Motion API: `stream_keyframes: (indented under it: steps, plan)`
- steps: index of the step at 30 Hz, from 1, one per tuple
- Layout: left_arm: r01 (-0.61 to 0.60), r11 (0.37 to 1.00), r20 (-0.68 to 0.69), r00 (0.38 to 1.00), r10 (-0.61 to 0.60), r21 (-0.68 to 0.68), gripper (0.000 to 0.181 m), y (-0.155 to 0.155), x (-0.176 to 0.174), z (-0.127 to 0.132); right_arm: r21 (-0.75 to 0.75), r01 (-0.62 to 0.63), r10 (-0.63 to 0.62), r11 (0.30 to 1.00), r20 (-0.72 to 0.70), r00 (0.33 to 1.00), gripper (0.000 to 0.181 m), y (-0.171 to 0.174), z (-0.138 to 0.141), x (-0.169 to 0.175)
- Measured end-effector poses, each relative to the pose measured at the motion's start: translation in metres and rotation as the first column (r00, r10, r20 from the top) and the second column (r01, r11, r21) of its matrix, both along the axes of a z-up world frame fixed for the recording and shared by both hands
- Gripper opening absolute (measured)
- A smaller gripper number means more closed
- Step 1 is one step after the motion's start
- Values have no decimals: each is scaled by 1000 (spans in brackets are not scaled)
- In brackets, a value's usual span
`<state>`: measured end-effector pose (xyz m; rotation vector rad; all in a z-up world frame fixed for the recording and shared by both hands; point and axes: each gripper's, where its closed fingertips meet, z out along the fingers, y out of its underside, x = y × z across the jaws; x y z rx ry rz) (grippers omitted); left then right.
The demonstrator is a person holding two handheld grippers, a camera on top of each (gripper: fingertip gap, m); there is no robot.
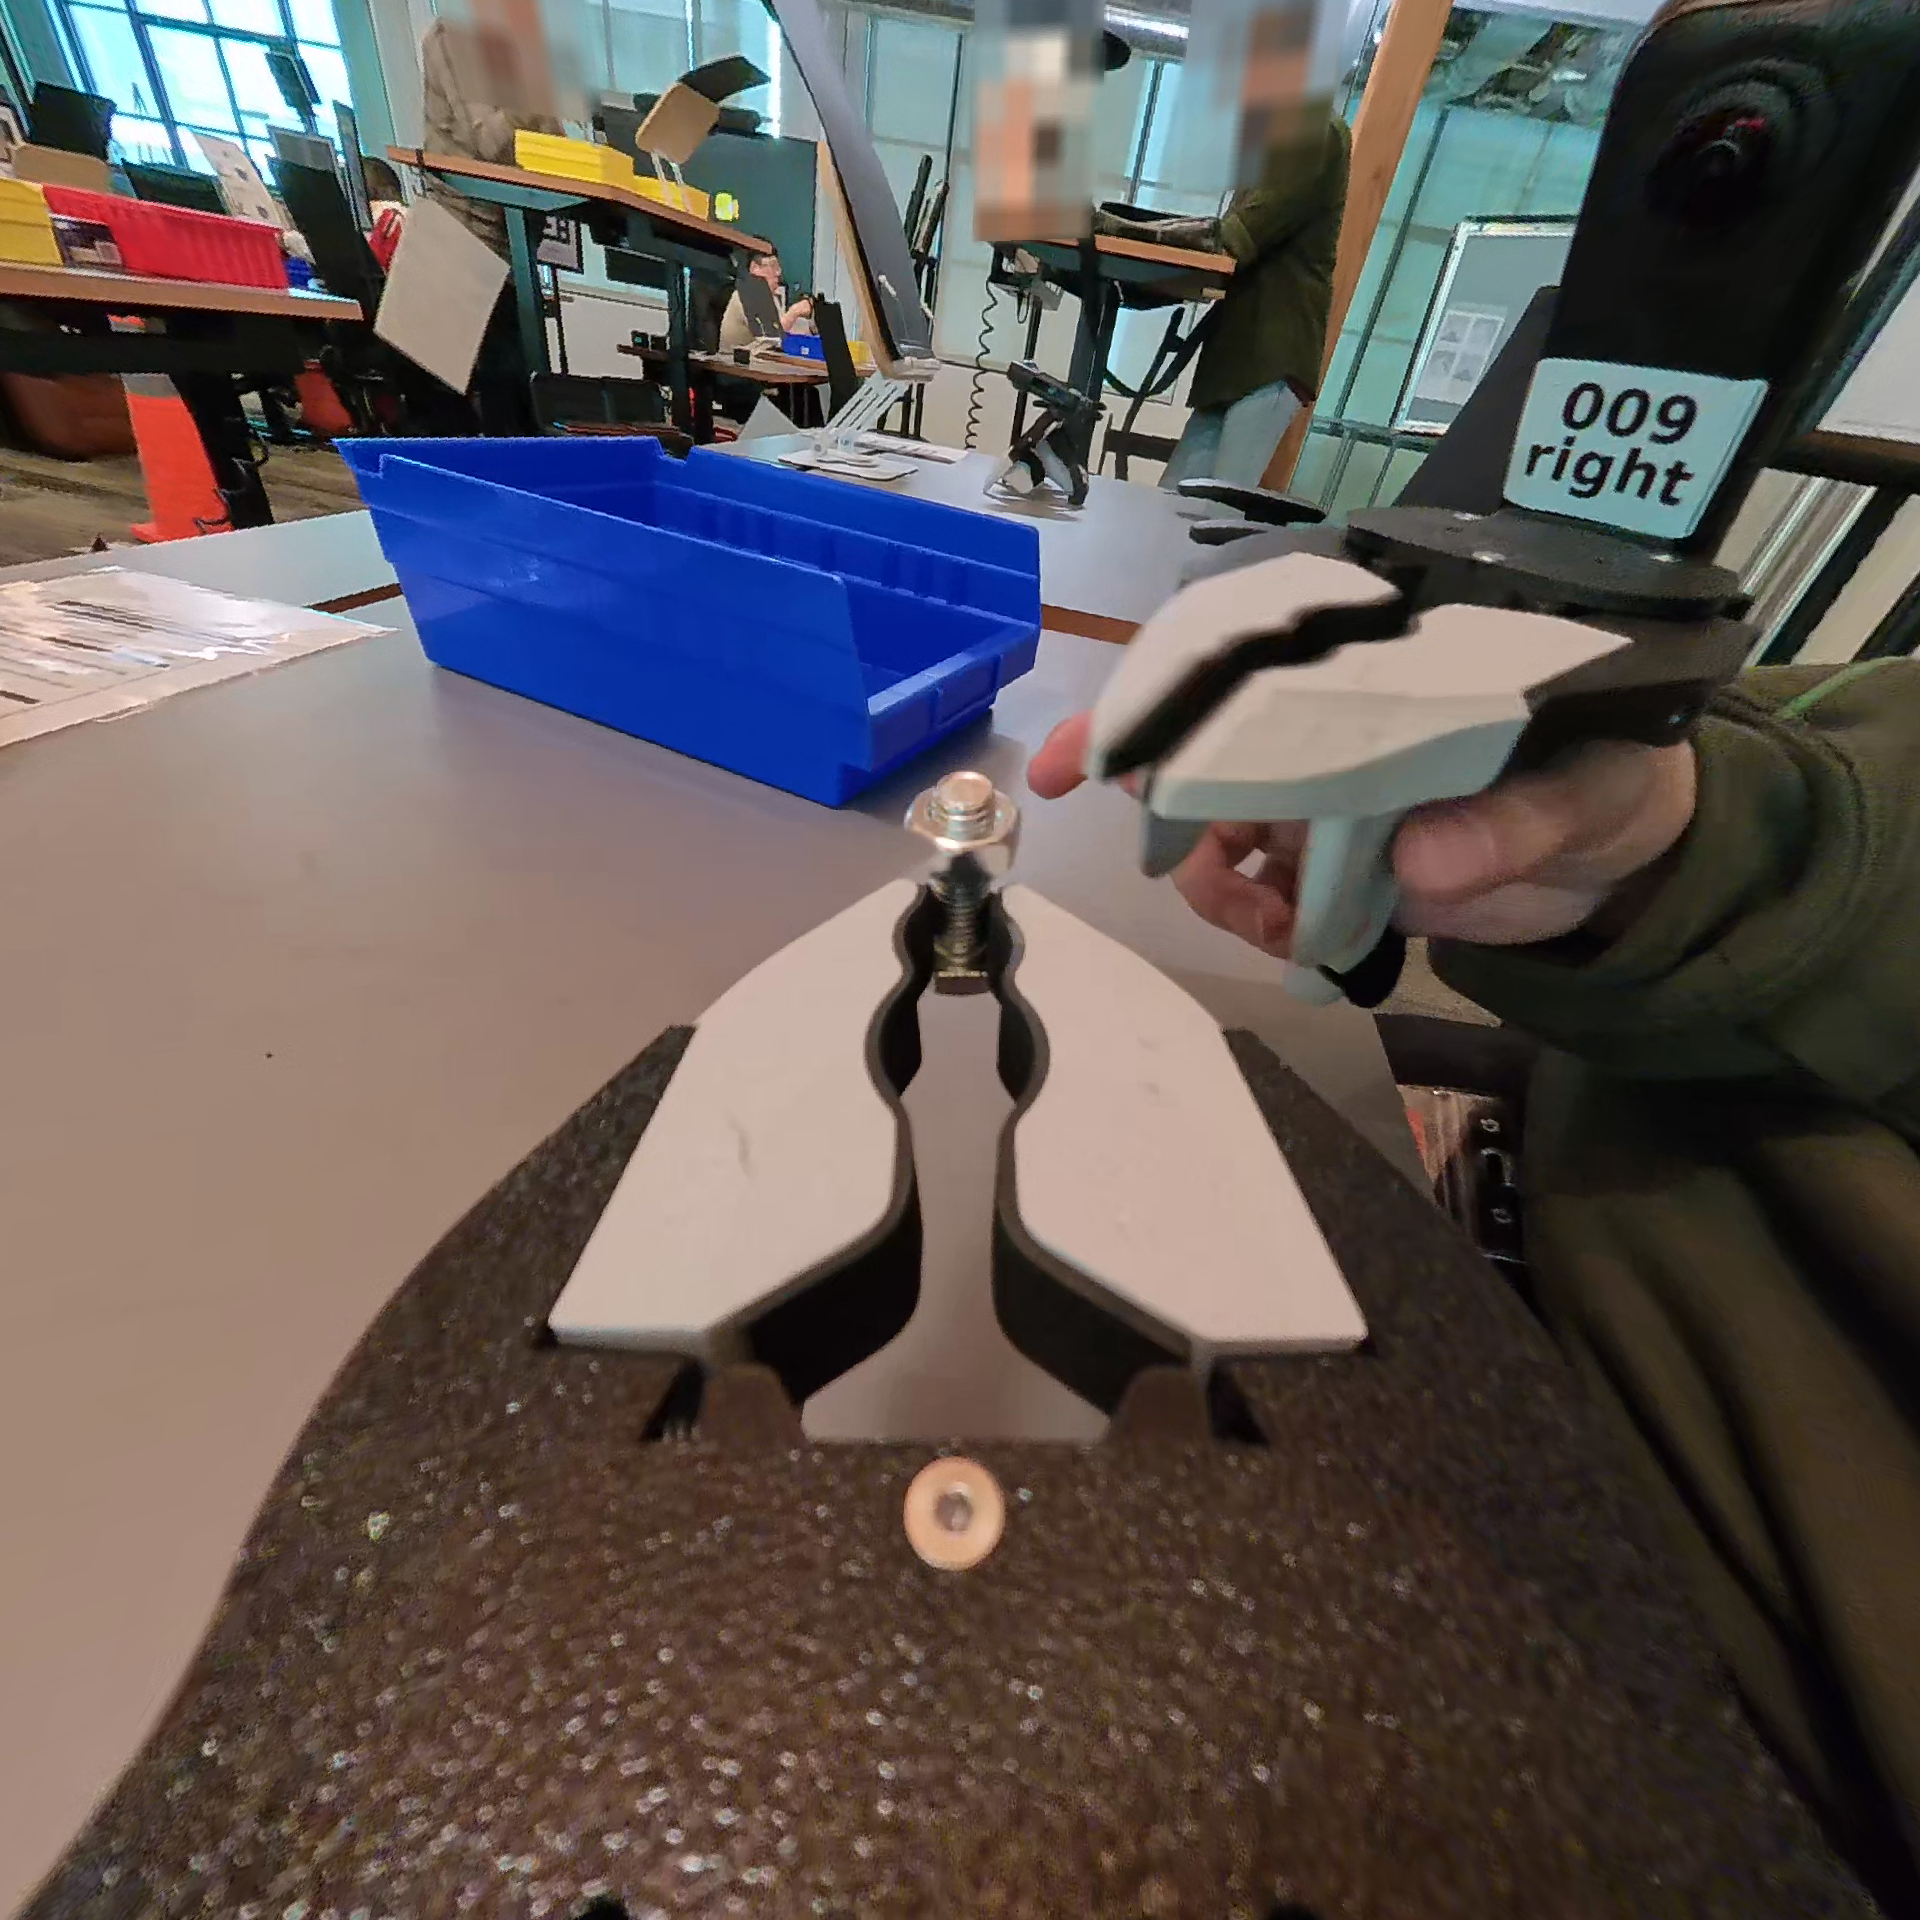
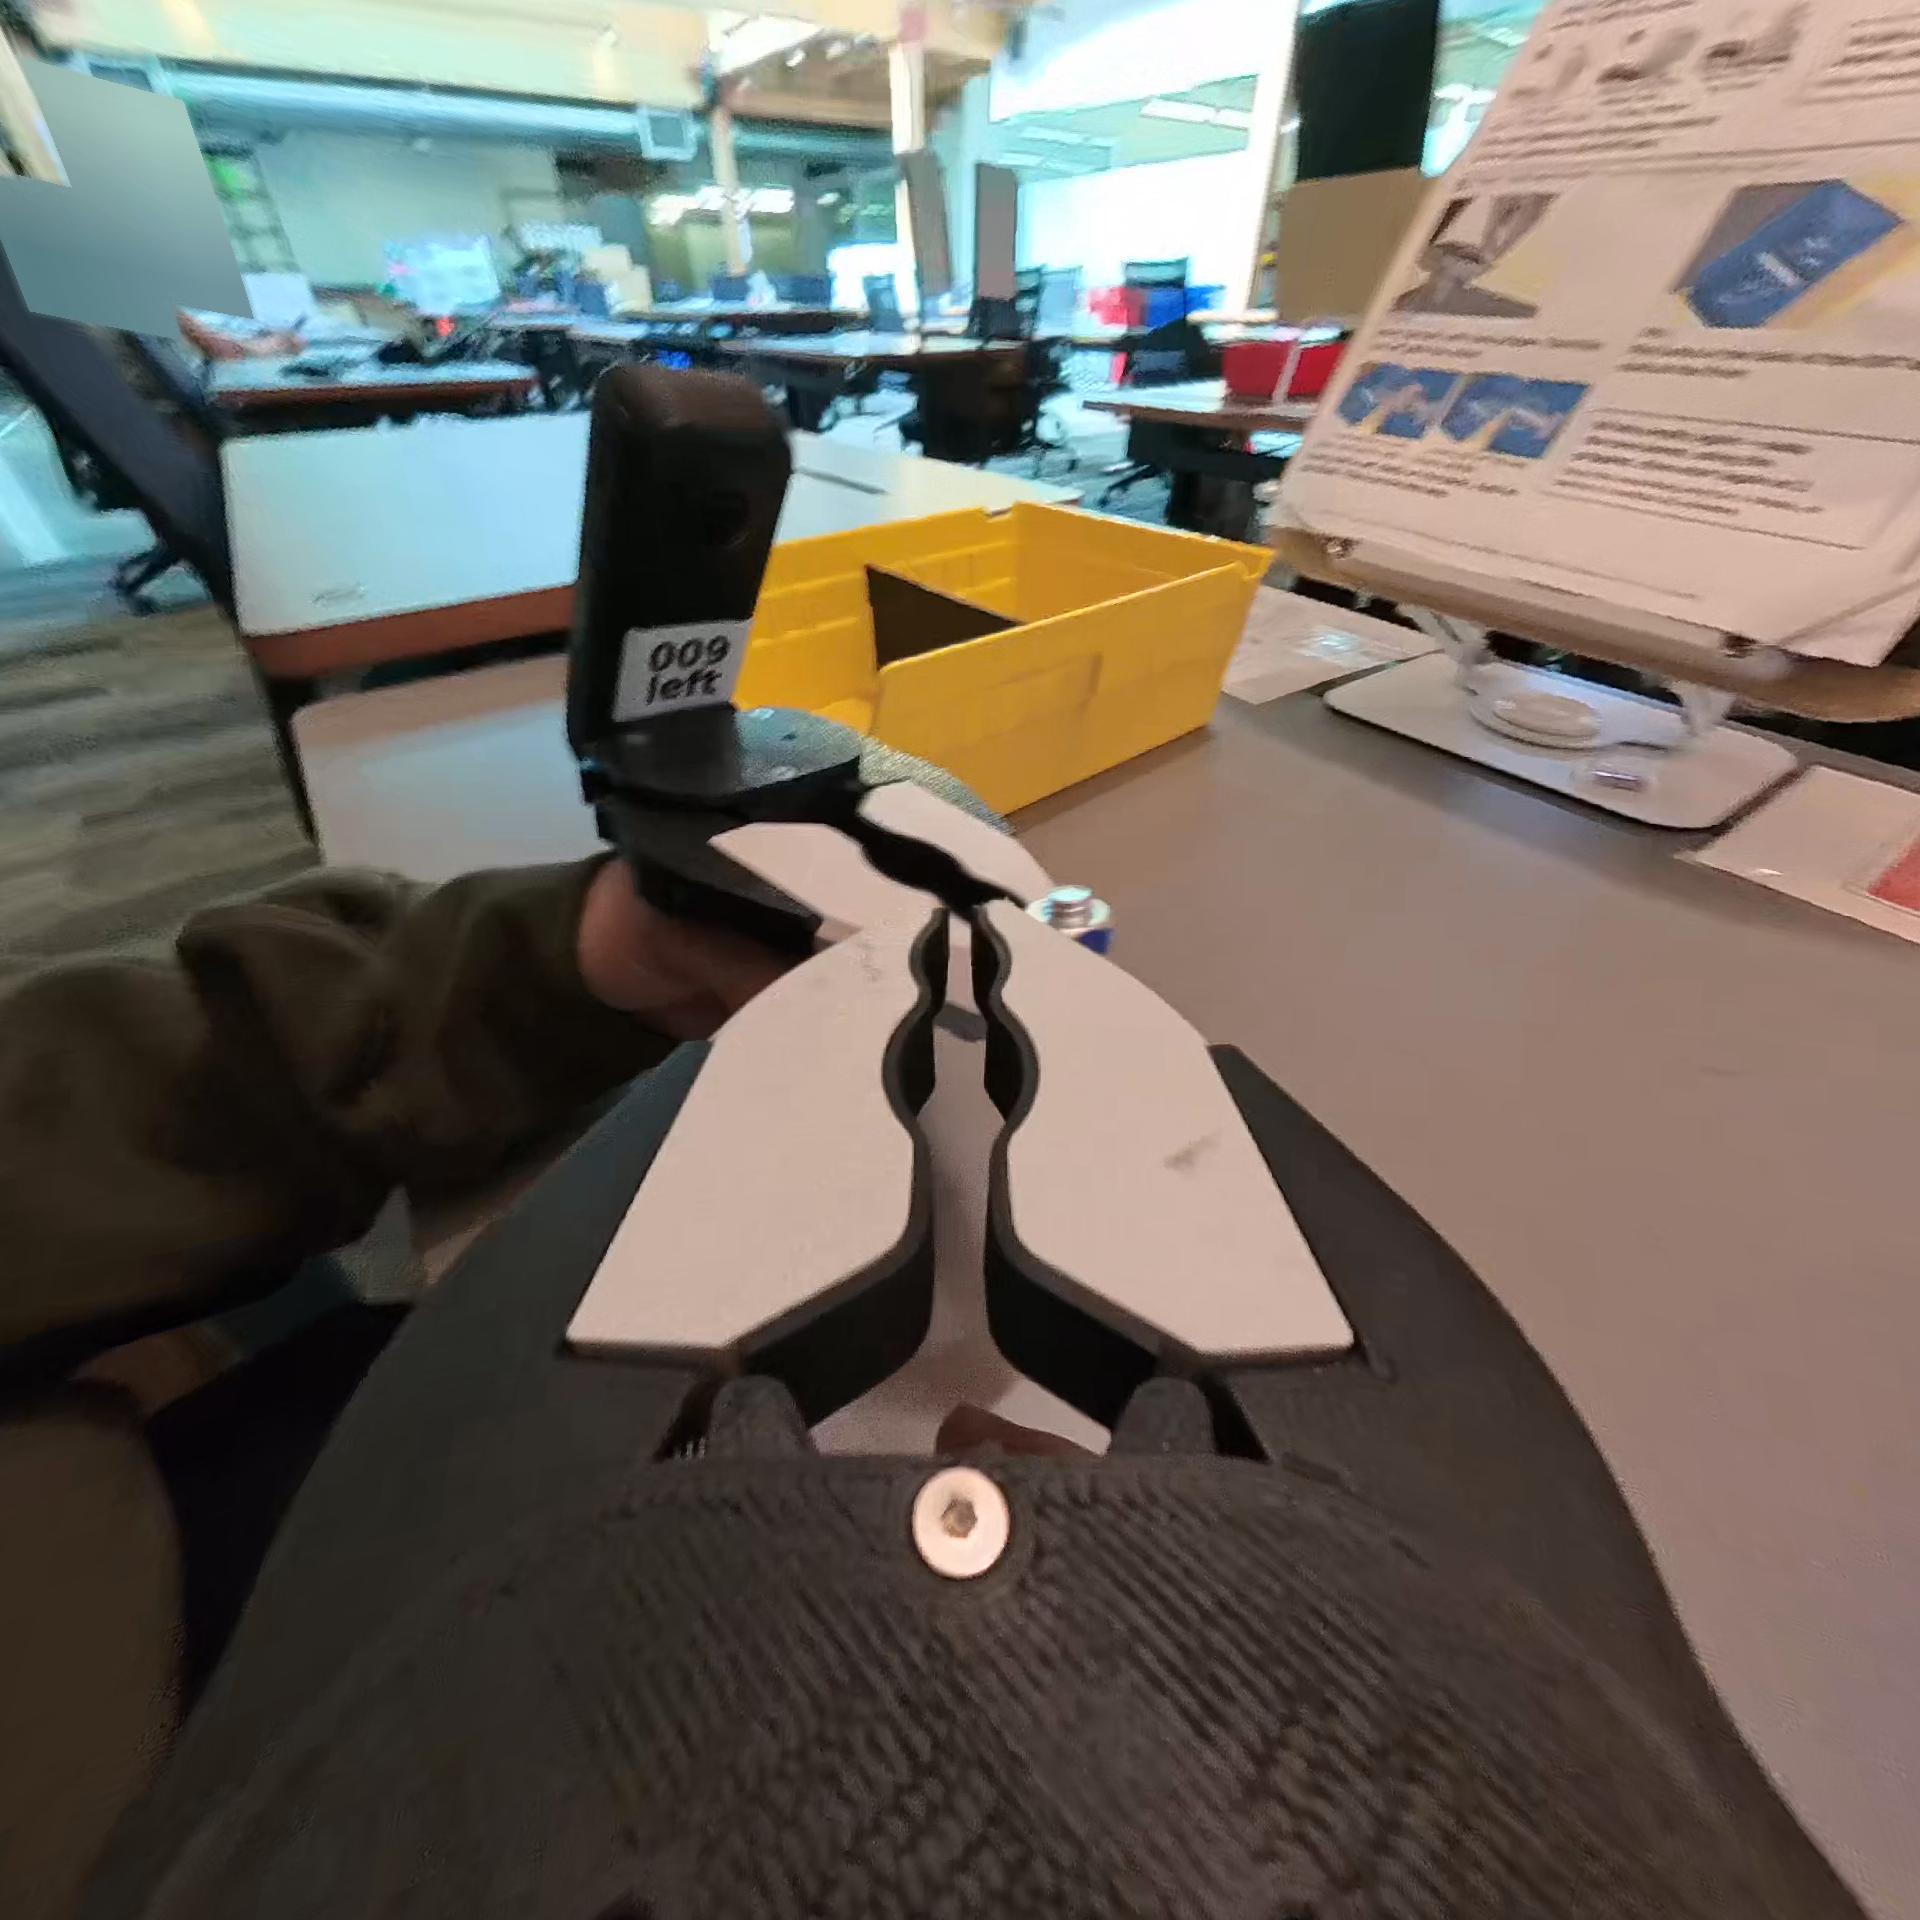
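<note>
My left gripper (image 1: 956,925) is shut on a silver bolt (image 1: 961,826) and pinches its threaded shank at the fingertips. A nut and washer sit on the bolt's far end, which points away above the grey table (image 1: 312,935). My right gripper (image 2: 961,920) is shut and empty, its tips just short of the left gripper (image 2: 1023,894) and the bolt end (image 2: 1075,914). In the left wrist view the right gripper (image 1: 1122,764) hangs to the right of the bolt, held by a hand in an olive sleeve.
A blue plastic bin (image 1: 707,613) stands on the table beyond the bolt. A yellow divided bin (image 2: 1039,644) stands behind the left gripper. A tilted sheet on a stand (image 2: 1621,343) is at the right. A laminated sheet (image 1: 135,644) lies at the far left. There is about 4 cm between the tips of the two grippers.
</note>
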<state>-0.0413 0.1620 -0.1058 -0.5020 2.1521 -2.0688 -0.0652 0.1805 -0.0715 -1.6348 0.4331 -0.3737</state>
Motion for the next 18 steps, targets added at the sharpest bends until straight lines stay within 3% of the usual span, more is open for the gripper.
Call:
stream_keyframes:
  steps: [1,3,7,15,18]
  plan:
    - [4,1000,3,1000,-4,5,9,-1,-1,0,10,53,-53,999,0,999,8,-4,1,7]
    - [20,1000,14,1000,-20,20,9,-3,-4,-2,-1,137,-137,991,7,991,30,-10,-1,18]
    - [48,998,29,998,-49,36,9,-7,-8,-3,-22,129,-129,991,-35,991,43,-8,-11,19]
    - [55,997,39,998,-57,51,9,-9,-10,-4,-57,105,-107,993,-47,993,17,-5,-19,18]
    - [50,998,58,997,-52,48,9,-10,-11,-3,-73,95,-97,993,-36,995,17,-7,-19,18]
